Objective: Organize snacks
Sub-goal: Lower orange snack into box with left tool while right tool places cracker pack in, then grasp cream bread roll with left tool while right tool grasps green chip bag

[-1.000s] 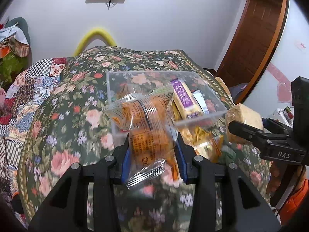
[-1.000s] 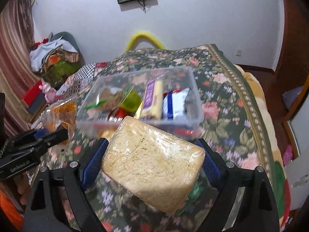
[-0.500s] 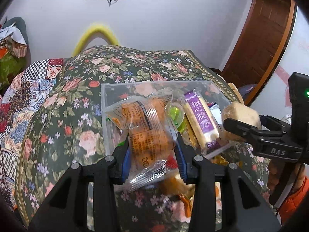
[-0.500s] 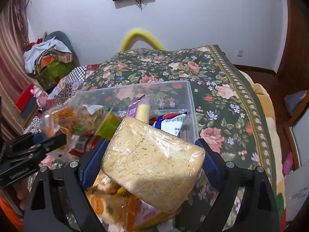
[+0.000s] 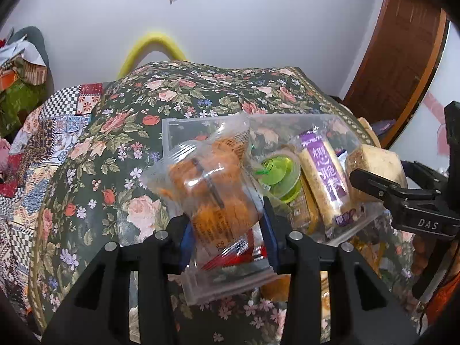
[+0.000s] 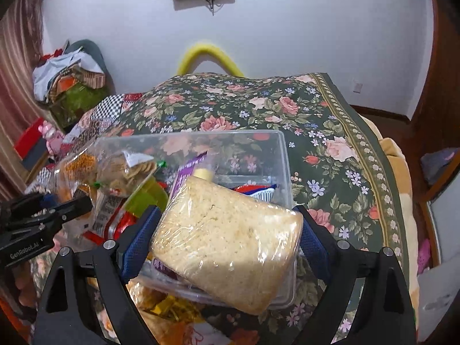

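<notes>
The left hand-held gripper (image 5: 227, 224) clamps a clear packet of orange snacks (image 5: 214, 198) over the near left end of the clear plastic box (image 6: 283, 155). The right hand-held gripper (image 6: 227, 235) grips a wrapped pale rice-crisp block (image 6: 227, 241) above the box's near right end. Farther in lie a green jelly cup (image 5: 280, 176) and a purple-labelled bar (image 5: 326, 178), on the floral bedspread (image 6: 330, 132).

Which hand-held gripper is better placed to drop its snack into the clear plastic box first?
Probably right: its hand-held gripper holds the wrapped pale rice cake over the clear plastic box; the left one's orange snack packet overhangs the rim.
</notes>
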`<state>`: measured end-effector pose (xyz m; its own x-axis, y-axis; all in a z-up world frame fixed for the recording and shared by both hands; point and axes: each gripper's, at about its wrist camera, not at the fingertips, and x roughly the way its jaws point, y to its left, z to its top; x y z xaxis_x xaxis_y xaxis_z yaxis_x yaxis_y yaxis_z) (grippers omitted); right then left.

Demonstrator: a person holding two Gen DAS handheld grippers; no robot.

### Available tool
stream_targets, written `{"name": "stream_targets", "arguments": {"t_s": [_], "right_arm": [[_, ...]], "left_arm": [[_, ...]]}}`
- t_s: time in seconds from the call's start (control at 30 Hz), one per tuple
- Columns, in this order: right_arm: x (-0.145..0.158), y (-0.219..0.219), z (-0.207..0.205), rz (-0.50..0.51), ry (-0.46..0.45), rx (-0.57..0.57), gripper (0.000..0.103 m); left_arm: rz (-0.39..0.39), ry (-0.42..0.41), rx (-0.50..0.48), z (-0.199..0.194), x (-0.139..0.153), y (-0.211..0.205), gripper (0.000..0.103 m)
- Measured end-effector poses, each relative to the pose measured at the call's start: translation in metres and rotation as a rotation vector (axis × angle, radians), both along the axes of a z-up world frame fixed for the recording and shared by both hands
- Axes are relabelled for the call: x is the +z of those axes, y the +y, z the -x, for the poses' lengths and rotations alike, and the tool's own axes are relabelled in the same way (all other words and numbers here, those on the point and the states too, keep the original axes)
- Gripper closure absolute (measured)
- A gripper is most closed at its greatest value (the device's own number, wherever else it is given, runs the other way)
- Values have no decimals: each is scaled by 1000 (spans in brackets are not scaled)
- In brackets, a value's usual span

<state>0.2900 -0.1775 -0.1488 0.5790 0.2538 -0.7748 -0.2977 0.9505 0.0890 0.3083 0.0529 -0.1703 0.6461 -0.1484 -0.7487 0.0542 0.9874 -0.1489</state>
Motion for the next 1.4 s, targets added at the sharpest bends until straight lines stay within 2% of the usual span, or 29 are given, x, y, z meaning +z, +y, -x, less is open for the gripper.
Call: {"name": "stream_targets", "arguments": {"t_s": [0.07, 0.13, 0.23, 0.43, 0.73, 1.0, 1.07, 1.3, 1.4], "right_arm": [[0, 0, 4, 6, 0, 9, 12], [1, 0, 7, 11, 6, 9, 12], [2, -6, 12, -10, 25, 5, 11], [13, -20, 23, -76, 39, -13, 11], [28, -39, 61, -60, 0, -8, 8], [-2, -50, 85, -39, 71, 5, 8], [-12, -51, 88, -34, 100, 12, 8], [-46, -51, 92, -30, 172, 38, 8], [-51, -50, 93, -27, 176, 59, 13]], "left_arm": [[-13, 6, 1, 4, 0, -2, 56], [9, 16, -12, 8, 1, -2, 46], [17, 11, -19, 18, 6, -5, 39], [-9, -15, -24, 36, 21, -10, 35], [-7, -6, -70, 69, 26, -26, 29], [-23, 70, -171, 83, -4, -64, 29], [-5, 89, -200, 82, -11, -73, 29], [5, 116, -258, 69, -28, -99, 29], [4, 135, -268, 61, -36, -104, 29]]}}
